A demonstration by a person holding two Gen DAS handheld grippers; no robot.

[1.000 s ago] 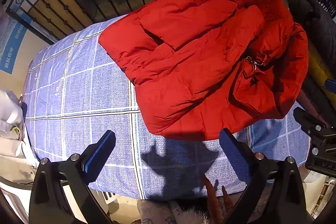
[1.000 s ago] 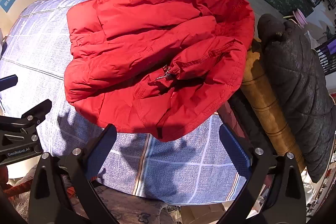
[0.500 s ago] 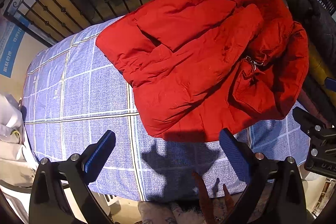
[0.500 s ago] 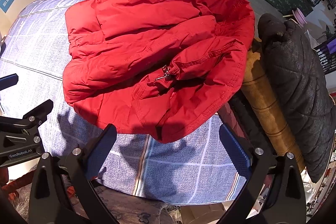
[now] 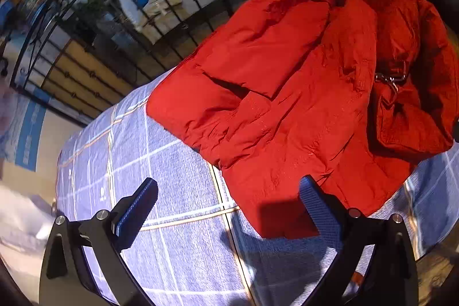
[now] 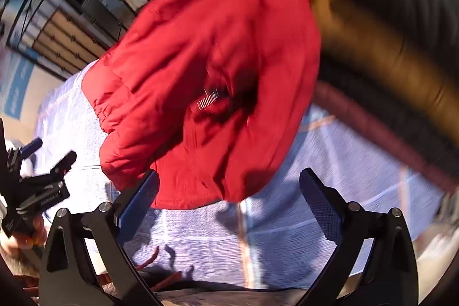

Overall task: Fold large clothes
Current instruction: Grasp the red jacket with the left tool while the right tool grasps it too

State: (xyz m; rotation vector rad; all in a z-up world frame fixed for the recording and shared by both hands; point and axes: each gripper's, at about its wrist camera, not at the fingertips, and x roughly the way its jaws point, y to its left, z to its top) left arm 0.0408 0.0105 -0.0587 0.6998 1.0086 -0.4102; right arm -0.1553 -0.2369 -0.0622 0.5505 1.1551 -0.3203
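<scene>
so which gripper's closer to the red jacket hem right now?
Too close to call. The left gripper hangs open over the red jacket hem's near-left corner; the right gripper hangs open over the hem's near edge. Neither grips it.

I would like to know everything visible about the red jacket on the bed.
The red jacket is a puffy, padded coat of thin, crinkled fabric. It lies crumpled and partly folded on the blue checked bedcover, with one sleeve laid across the body and a metal zipper pull showing near the hood end. Its far edge reaches the side of the bed. Neither hand-held gripper holds it; both are open.
</scene>
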